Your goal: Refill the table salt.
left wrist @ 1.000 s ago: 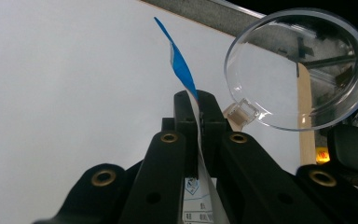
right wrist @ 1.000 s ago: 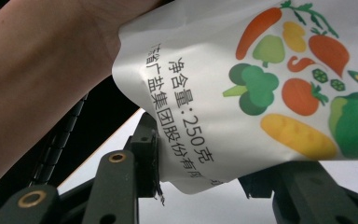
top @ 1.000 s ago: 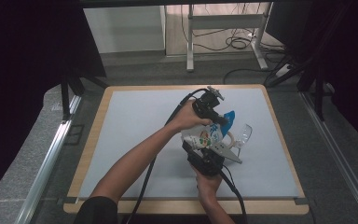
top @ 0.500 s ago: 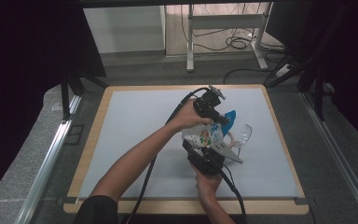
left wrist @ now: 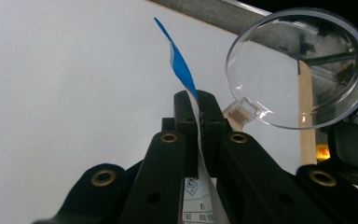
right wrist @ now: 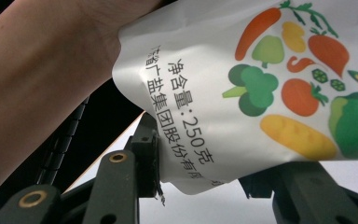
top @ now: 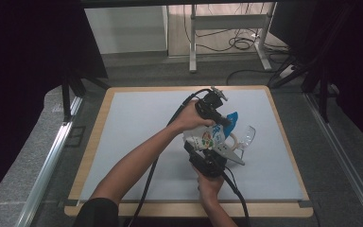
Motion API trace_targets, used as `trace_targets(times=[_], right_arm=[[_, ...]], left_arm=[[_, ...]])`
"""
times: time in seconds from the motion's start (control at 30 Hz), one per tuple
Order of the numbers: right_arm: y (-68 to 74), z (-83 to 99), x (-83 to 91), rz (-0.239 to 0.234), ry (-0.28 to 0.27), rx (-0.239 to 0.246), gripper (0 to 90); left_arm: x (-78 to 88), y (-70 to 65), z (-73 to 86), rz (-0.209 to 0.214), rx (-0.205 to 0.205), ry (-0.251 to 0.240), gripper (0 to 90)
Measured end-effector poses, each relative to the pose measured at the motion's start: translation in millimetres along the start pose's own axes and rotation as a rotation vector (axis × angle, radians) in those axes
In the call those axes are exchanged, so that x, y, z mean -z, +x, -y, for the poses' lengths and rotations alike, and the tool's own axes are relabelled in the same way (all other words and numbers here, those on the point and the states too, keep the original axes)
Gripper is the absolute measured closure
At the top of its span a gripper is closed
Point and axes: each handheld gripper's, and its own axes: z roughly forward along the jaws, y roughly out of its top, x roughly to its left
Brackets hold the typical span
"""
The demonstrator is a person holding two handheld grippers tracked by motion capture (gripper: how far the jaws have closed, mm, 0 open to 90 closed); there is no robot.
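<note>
2 grippers share 1 white pouch (top: 207, 138) printed with vegetables, held up off the counter (top: 137, 118), right of its centre. Left gripper (top: 223, 121) comes in from the far side; in the left gripper view its jaws are pressed together on the pouch's blue top edge (left wrist: 182, 70), thin film pinched flat between the pads. Right gripper (top: 207, 158) sits at the near side, below the pouch; in the right gripper view its jaws stand partly apart, clamped across the pouch's lower white end (right wrist: 186, 172), with Chinese print and a "250" on the pouch just above the grip. Clear round lid (top: 246, 138) sits just right of the pouch, toward the counter's right edge; in the left gripper view it shows just past the jaw tips (left wrist: 303, 65), with a small hinge tab.
</note>
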Motion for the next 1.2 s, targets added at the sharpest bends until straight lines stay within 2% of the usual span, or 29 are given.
trace_targets(times=[1.2], right_arm=[[0.2, -0.9, 1.2, -0.016, -0.009, -0.014, 57.8]], left_arm=[[0.8, -3.4, -1.8, -0.011, -0.002, 0.007, 89.5]])
